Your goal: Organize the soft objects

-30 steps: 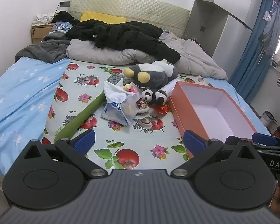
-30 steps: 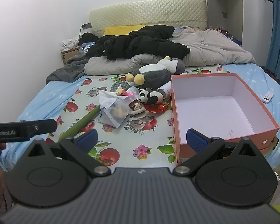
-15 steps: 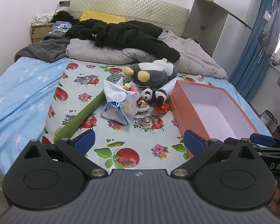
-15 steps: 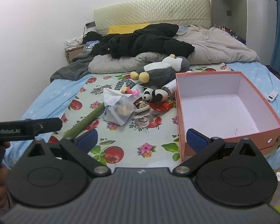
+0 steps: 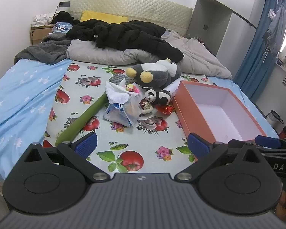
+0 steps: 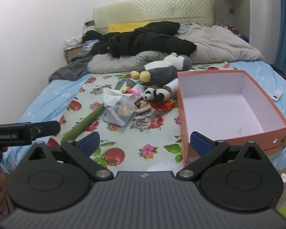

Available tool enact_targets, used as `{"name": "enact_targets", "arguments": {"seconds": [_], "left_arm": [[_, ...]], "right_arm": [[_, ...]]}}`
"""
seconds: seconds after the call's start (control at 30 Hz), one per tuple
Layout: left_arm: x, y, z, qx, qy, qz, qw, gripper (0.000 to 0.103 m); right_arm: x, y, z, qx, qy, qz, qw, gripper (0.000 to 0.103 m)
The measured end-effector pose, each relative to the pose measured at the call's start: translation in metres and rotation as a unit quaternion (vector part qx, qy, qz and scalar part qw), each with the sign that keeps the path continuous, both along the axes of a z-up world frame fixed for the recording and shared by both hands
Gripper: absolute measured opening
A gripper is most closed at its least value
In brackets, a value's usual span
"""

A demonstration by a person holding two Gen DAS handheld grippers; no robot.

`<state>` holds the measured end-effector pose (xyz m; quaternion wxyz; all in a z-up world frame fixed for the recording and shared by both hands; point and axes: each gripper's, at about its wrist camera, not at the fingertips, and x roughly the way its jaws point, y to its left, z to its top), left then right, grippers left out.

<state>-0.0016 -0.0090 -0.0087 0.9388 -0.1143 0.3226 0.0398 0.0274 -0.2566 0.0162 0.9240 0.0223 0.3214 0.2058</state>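
A grey and white plush penguin (image 5: pixel 156 73) (image 6: pixel 162 70) lies mid-bed. A small plush panda (image 5: pixel 158 96) (image 6: pixel 156 94) lies in front of it, beside an empty orange box (image 5: pixel 192 112) (image 6: pixel 183 114) with a white inside. A clear plastic bag (image 5: pixel 122 105) (image 6: pixel 120 106) of small items and a long green roll (image 5: pixel 82 120) (image 6: pixel 83 122) lie to the left. My left gripper (image 5: pixel 141 146) and my right gripper (image 6: pixel 145 143) are both open and empty, above the near end of the bed, well short of the toys.
A fruit-print cloth (image 5: pixel 127 152) covers the blue sheet (image 5: pixel 19 95). A grey duvet (image 5: pixel 108 55) and black clothes (image 5: pixel 127 36) are piled at the head of the bed. A white remote (image 6: pixel 276 95) lies right of the box. Blue curtains (image 5: pixel 257 47) hang at the right.
The right wrist view has shifted left and a little closer to the bed. The left view is almost unchanged. Nothing on the bed has moved.
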Motion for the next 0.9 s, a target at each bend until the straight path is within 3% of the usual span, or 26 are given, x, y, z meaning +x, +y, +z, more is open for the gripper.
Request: {"name": "enact_targets", "arguments": {"seconds": [0.63, 0.9], "left_arm": [[0.013, 0.001, -0.007, -0.022, 0.016, -0.026, 0.9993, 0.102], [0.026, 0.007, -0.013, -0.019, 0.026, -0.022, 0.9992, 0.102]], "right_arm": [[0.003, -0.002, -0.008, 0.012, 0.018, -0.006, 1.0, 0.103], [0.008, -0.005, -0.015, 0.021, 0.026, 0.001, 0.999, 0.097]]}}
